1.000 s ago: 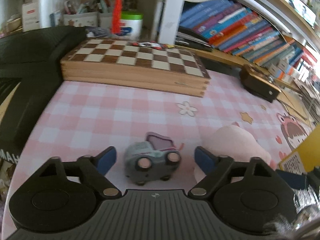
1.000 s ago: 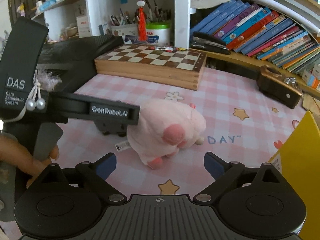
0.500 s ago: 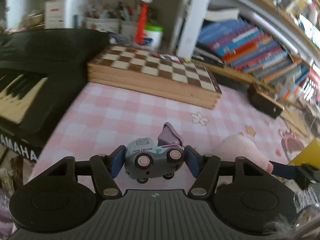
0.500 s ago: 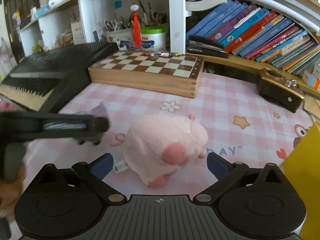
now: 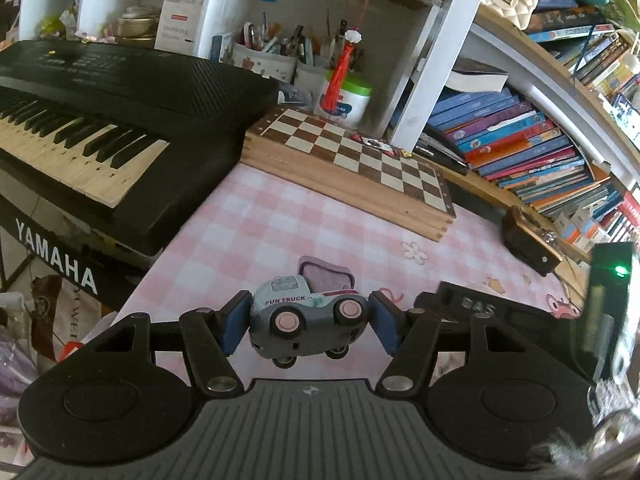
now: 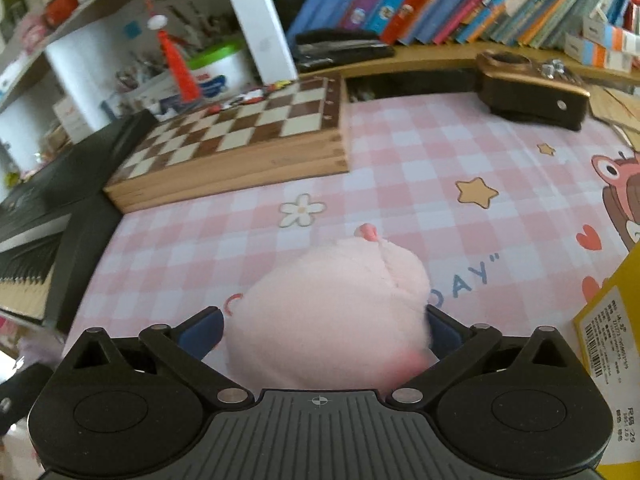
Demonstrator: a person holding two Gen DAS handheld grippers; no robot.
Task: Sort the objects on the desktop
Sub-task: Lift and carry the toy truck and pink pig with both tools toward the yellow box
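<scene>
Fingers of left gripper (image 5: 308, 322) clamped on toy truck (image 5: 306, 318), lifted off desk (image 5: 256, 236); right gripper (image 6: 320, 330) fingers wide, flanking plush pig (image 6: 332, 320).

The lower part of the pink plush toy (image 6: 328, 320) is hidden behind the right gripper (image 6: 320, 330) body, and its right fingertip is largely covered by plush. The yellow box (image 6: 612, 352) is cut off by the right edge. The blurred object at the left-wrist view's lower right corner cannot be identified.
</scene>
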